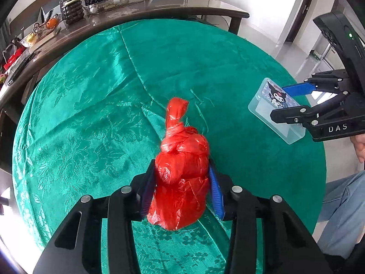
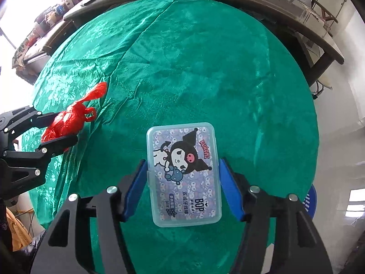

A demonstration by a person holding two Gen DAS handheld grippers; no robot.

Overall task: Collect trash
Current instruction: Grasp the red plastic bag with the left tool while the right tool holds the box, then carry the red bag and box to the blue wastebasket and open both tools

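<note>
My left gripper (image 1: 181, 178) is shut on a knotted red plastic bag (image 1: 182, 173), held above the round table with the green cloth (image 1: 91, 105). The bag also shows in the right wrist view (image 2: 66, 123) between the left gripper's fingers (image 2: 57, 141). My right gripper (image 2: 182, 178) is shut on a clear plastic box with a cartoon sticker lid (image 2: 183, 173), held above the cloth. In the left wrist view the box (image 1: 273, 109) hangs at the table's right edge in the right gripper (image 1: 294, 102).
A long dark table (image 1: 136, 6) stands behind the round one, with a potted plant (image 1: 70, 4), bowls and clutter on it. A person's leg in jeans (image 1: 342, 205) is at the right. A blue stool (image 2: 310, 201) shows past the table's right edge.
</note>
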